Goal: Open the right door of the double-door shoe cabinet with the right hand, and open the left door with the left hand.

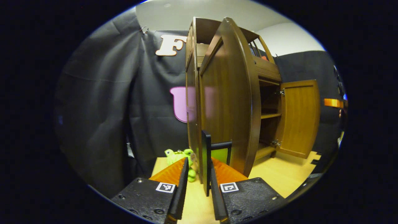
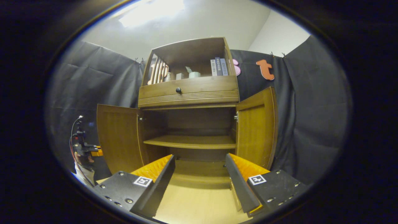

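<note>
Shoe cabinet (image 2: 189,102), 2 doors open

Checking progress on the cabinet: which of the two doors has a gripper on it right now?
The left door: the left gripper sits at its edge, while the right door stands open, apart from the right gripper.

This is a staged recording booth: wrinkled black cloth walls (image 2: 314,118) hang pinned behind the brown wooden shoe cabinet (image 2: 189,93), and a pale wooden floor (image 2: 199,205) lies below it.
</note>
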Demonstrator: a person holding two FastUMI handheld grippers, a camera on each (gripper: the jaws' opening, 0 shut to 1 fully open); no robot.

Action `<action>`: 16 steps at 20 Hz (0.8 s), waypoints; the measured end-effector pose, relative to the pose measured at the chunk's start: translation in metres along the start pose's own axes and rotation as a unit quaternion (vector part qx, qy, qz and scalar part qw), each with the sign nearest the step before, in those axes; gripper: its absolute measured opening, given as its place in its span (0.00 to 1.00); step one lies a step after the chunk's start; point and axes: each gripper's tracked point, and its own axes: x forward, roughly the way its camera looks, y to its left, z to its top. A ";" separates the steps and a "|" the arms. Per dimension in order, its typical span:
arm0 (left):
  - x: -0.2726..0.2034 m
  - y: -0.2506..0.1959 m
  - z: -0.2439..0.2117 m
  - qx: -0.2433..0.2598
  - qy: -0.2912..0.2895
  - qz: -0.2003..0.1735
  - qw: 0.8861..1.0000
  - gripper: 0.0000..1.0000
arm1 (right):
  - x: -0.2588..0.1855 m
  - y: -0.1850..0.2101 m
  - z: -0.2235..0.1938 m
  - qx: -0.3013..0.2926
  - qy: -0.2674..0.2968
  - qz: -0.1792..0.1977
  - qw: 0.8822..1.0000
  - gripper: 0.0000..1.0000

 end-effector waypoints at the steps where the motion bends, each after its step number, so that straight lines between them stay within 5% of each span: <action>1: -0.001 0.003 0.002 0.002 -0.003 0.016 1.000 0.39 | 0.000 -0.001 -0.003 0.000 0.002 0.000 1.000 0.97; 4: -0.002 0.004 -0.001 -0.021 -0.001 0.039 0.999 0.75 | -0.002 -0.006 -0.015 -0.005 0.011 -0.005 1.000 0.96; 10: -0.009 0.010 -0.003 -0.035 0.005 0.059 0.998 0.85 | -0.008 -0.020 -0.026 0.002 0.013 -0.009 1.000 0.94; 14: -0.033 0.015 0.003 0.003 -0.007 0.072 0.997 0.81 | -0.016 -0.031 -0.027 0.010 0.010 -0.016 1.000 0.98; 16: -0.043 0.014 0.005 0.008 -0.006 0.078 0.997 0.87 | -0.018 -0.032 -0.021 0.010 0.006 -0.017 1.000 0.99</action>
